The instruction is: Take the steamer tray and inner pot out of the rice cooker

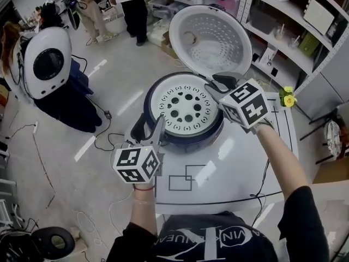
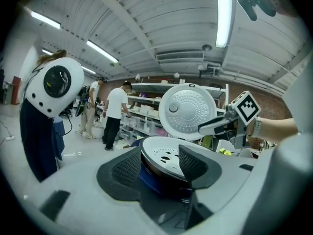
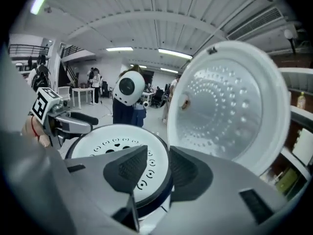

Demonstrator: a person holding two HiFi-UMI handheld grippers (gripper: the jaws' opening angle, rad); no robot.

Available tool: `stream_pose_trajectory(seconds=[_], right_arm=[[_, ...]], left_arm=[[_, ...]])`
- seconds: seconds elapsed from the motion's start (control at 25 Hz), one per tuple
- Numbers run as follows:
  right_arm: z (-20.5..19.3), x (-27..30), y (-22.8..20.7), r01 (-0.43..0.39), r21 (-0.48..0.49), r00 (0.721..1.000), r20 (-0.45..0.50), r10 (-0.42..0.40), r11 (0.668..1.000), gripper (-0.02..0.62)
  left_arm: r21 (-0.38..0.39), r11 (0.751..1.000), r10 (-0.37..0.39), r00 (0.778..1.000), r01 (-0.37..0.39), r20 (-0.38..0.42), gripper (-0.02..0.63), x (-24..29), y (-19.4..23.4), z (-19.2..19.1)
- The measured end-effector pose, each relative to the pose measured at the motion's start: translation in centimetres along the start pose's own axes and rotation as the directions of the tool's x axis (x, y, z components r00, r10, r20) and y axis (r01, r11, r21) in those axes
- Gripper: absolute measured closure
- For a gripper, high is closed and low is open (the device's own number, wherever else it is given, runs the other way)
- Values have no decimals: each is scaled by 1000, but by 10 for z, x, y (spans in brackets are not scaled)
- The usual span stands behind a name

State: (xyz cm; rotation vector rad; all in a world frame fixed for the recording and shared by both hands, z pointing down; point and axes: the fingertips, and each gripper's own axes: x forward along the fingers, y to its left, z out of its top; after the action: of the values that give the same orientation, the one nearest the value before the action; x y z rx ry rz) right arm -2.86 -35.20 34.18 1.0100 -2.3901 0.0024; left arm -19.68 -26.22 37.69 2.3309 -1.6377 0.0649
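Observation:
The navy rice cooker (image 1: 163, 86) stands on the white table with its lid (image 1: 210, 40) swung up behind it. The white steamer tray (image 1: 185, 111), full of holes, sits in its mouth and hides the inner pot; only a dark rim (image 2: 152, 166) shows below the tray. My left gripper (image 1: 148, 129) is at the cooker's near left edge. In the left gripper view it (image 2: 159, 164) stands open with the tray's rim between its pads, not pressed. My right gripper (image 1: 218, 84) is at the far right edge. It (image 3: 154, 169) is open astride the rim, one pad (image 3: 126, 168) over the tray.
The table (image 1: 234, 162) bears black square outlines in front of the cooker. Yellow flowers (image 1: 287, 97) sit at its right edge, with shelving (image 1: 283, 31) behind. A white domed machine (image 1: 48, 61) on a dark stand is on the floor to the left. People stand at the back.

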Motion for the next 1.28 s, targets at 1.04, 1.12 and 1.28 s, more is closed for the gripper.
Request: stream_pose_trajectory(seconds=[1.04, 1.12, 1.28], right_arm=[[-49, 44, -10, 112, -57, 969, -215, -122, 992, 480], [-49, 45, -10, 121, -85, 968, -212, -137, 989, 482], [-44, 45, -10, 128, -119, 969, -197, -150, 985, 489]], left_arm=[[38, 998, 50, 995, -47, -86, 391, 15, -1, -2], [36, 998, 47, 995, -45, -85, 391, 15, 0, -2], [38, 998, 45, 995, -42, -93, 391, 15, 1, -2]])
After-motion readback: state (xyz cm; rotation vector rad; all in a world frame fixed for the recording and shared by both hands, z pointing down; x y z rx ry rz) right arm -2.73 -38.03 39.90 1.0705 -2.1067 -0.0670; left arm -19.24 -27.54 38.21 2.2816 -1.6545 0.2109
